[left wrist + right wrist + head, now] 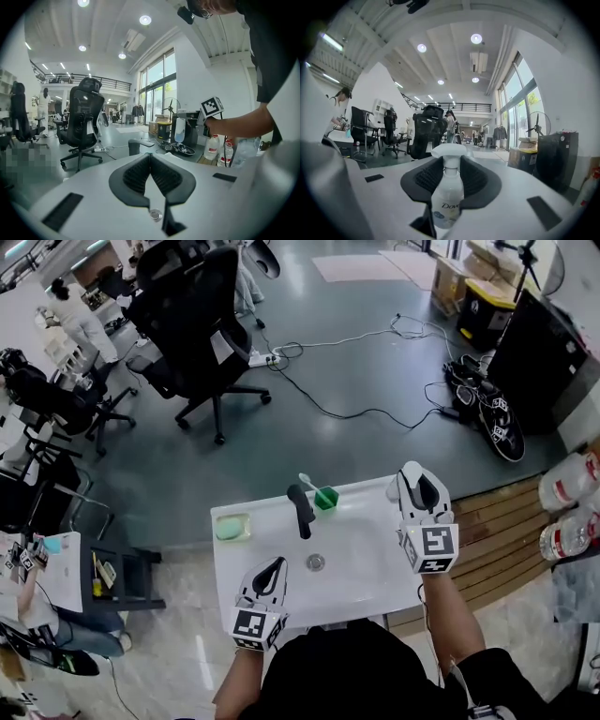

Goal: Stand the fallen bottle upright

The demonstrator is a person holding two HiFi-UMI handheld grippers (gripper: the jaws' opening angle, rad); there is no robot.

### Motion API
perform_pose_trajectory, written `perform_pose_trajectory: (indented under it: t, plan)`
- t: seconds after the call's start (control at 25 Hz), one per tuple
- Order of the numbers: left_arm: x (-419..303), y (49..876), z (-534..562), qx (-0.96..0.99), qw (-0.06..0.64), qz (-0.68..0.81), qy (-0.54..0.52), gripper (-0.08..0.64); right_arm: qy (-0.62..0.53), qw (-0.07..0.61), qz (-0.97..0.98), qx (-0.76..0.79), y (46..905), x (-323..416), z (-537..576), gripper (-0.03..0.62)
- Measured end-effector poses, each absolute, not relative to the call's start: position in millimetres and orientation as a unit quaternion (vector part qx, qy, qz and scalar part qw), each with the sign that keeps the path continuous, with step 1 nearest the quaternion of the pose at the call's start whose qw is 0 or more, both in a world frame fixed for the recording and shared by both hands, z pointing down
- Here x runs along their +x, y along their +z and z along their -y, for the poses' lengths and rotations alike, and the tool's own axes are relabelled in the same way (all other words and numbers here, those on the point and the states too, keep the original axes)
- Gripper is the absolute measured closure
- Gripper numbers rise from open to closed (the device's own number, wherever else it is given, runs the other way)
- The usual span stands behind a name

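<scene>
A white pump bottle [447, 197] with "Dove" printed on it stands upright between the black ribbed pads of my right gripper [451, 164], which is shut on its body below the pump head. In the head view the right gripper [419, 482] hangs in the air over the right end of the white sink unit [375, 587], and it hides the bottle. The left gripper view shows that bottle [180, 130] hanging pale ahead of the right hand. My left gripper [273, 568] hovers over the sink's front left, shut with nothing between its pads [140, 173].
On the sink's back edge stand a black faucet [301, 509], a green cup [326, 498] with a toothbrush, and a soap dish [232, 527]. Large water bottles [567, 482] lie on the wooden boards at right. A black office chair [202, 334] and cables sit beyond.
</scene>
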State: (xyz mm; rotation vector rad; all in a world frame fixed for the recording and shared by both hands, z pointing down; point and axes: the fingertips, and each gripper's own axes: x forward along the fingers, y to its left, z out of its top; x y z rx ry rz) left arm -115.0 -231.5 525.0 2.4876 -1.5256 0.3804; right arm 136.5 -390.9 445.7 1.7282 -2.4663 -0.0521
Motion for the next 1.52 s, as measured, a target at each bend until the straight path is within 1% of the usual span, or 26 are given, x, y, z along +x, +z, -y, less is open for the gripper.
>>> perform_pose_trajectory:
  t: [0.16,0.32,0.96,1.24,1.52]
  plan:
    - [-114,516,231,0.840,0.095,0.521,0.119,0.538,-0.021,0.056,0.818,0.573,442,140,382,0.469]
    - [-113,520,228,0.838,0.097,0.523,0.122,0.538,-0.009,0.057,0.818,0.573,458,144,381,0.468]
    - [-103,515,225,0.839,0.097,0.520,0.128,0.538,0.038,0.098,0.813,0.573,554,159,393,0.466]
    - [-95,516,226,0.844,0.098,0.514,0.121,0.538,0.046,0.128,0.808,0.573,588,161,388,0.465]
    - [-96,519,224,0.843,0.102,0.514,0.123,0.538,0.031,0.118,0.802,0.585,590,168,383,0.463]
